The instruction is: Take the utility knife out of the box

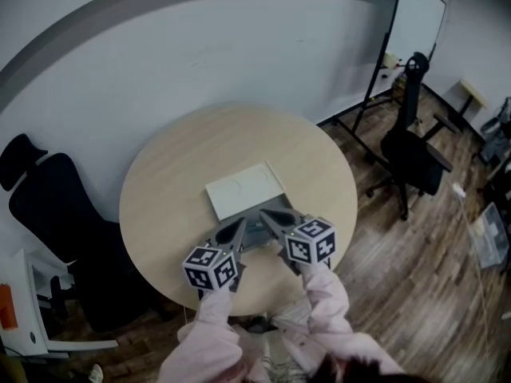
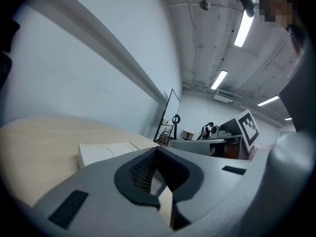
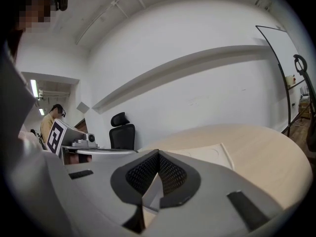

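A flat white box [image 1: 246, 190] lies closed in the middle of the round wooden table [image 1: 172, 166]. The utility knife is not visible anywhere. My left gripper [image 1: 242, 224] and right gripper [image 1: 264, 214] hover side by side just in front of the box's near edge, their tips pointing at it. In the left gripper view the box [image 2: 106, 152] sits ahead and to the left of the left gripper [image 2: 157, 151]. The right gripper view shows the box [image 3: 207, 154] ahead of the right gripper [image 3: 158, 155], slightly to its right. Both pairs of jaws meet at the tips with nothing between them.
A black office chair [image 1: 48, 206] stands left of the table and another [image 1: 411, 154] to its right on the wood floor. A whiteboard on a stand [image 1: 415, 22] is at the back right. A white wall runs behind the table.
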Action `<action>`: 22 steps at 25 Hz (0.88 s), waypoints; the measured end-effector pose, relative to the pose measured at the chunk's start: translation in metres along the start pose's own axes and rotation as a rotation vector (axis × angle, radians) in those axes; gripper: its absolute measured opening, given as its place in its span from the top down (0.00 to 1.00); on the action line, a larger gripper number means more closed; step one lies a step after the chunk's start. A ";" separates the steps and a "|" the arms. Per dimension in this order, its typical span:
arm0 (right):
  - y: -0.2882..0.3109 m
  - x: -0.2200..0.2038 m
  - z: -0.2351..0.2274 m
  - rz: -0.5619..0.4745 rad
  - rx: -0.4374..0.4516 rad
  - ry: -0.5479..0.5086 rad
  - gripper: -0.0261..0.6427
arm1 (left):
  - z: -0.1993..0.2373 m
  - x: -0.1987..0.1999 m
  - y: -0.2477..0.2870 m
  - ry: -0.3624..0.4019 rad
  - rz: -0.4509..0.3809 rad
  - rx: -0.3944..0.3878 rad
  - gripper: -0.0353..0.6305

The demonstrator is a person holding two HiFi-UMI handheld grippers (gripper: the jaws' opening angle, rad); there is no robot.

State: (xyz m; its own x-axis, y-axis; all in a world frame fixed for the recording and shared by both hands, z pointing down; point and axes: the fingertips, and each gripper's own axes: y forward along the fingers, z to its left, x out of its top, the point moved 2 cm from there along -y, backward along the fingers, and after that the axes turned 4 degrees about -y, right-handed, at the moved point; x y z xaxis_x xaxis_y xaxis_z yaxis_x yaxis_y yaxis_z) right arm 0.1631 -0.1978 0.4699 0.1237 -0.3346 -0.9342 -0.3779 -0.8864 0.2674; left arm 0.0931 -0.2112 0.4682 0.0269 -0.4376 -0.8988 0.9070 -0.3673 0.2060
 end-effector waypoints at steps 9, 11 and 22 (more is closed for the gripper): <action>0.027 -0.008 -0.016 0.081 0.019 -0.027 0.97 | 0.022 -0.016 0.010 -0.075 0.043 -0.012 0.94; 0.036 -0.013 -0.017 0.122 0.031 -0.056 0.97 | 0.028 -0.021 0.009 -0.090 0.055 -0.006 0.94; 0.050 -0.033 -0.029 0.294 0.147 -0.181 0.97 | 0.032 -0.037 0.026 -0.174 0.078 0.026 0.94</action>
State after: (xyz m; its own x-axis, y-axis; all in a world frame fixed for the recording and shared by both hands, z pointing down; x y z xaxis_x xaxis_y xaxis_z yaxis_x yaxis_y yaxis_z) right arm 0.1660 -0.2405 0.5211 -0.1688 -0.4946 -0.8526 -0.5021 -0.7012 0.5062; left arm 0.1020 -0.2303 0.5192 0.0218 -0.6002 -0.7996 0.8938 -0.3466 0.2845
